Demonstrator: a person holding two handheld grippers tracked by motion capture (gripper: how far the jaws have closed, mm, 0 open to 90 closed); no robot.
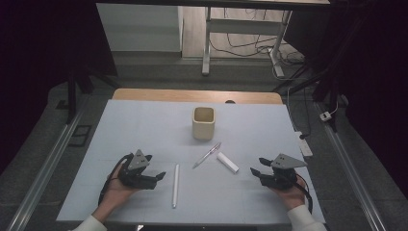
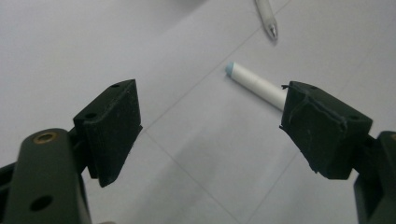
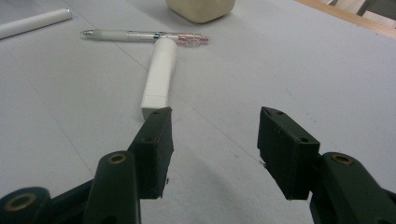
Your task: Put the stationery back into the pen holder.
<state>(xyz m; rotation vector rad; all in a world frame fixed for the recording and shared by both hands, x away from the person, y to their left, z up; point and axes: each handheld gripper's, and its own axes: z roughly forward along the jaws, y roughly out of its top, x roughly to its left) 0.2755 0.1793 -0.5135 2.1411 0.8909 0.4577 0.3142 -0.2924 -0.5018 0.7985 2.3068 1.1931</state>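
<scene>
The left gripper (image 1: 155, 177) sat with jaws spread and empty beside the long white marker (image 1: 175, 185) on the pale table mat (image 1: 144, 125). The right gripper (image 1: 257, 168) was likewise spread, gripping nothing, near the short white tube (image 1: 227, 162). One risk — a skewed pinch could roll the round marker away.

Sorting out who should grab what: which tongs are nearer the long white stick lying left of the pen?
Left. The left tongs sit just beside the long white stick; the right tongs are far across, beyond the pen.
</scene>
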